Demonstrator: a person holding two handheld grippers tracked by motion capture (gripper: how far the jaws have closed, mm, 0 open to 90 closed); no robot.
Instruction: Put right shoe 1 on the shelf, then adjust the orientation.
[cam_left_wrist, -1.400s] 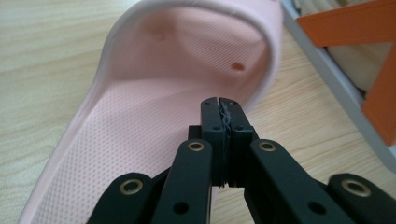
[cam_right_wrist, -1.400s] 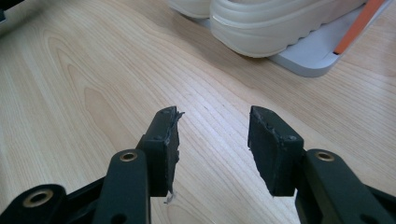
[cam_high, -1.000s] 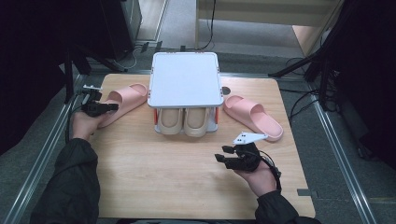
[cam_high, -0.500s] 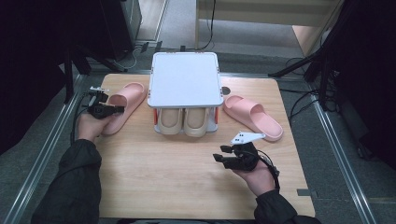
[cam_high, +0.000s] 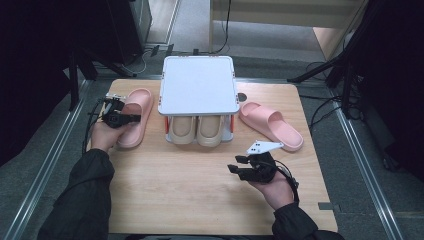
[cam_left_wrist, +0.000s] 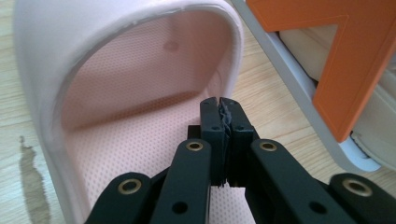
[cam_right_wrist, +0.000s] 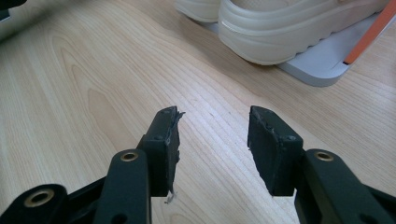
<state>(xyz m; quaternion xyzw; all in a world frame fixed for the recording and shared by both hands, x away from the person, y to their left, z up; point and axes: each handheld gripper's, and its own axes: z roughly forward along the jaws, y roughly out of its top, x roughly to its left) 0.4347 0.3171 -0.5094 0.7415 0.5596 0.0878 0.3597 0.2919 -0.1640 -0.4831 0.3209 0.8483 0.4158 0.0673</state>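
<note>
A pink slipper (cam_high: 141, 101) lies on the left of the wooden table (cam_high: 190, 195), toe away from me. My left gripper (cam_high: 137, 118) reaches over its footbed from the left side. In the left gripper view the left gripper (cam_left_wrist: 223, 108) is shut with nothing between its pads, just above the dotted insole and pointing into the arched strap of that pink slipper (cam_left_wrist: 93, 46). The second pink slipper (cam_high: 270, 125) lies at the right of the rack. My right gripper (cam_high: 240, 166) hovers over bare wood near the front, and the right gripper (cam_right_wrist: 214, 127) stands open and empty.
A low rack with a white top (cam_high: 198, 85) stands mid-table, with a pair of cream slippers (cam_high: 196, 131) on its lower shelf. Its orange bracket (cam_left_wrist: 346, 70) is close on the right of my left gripper. A cream slipper (cam_right_wrist: 299, 28) on the rack's grey base (cam_right_wrist: 322, 63) lies ahead of my right gripper.
My left hand has moved right from the table's edge, bringing the shut gripper over the left pink slipper. The right hand has stayed where it was.
</note>
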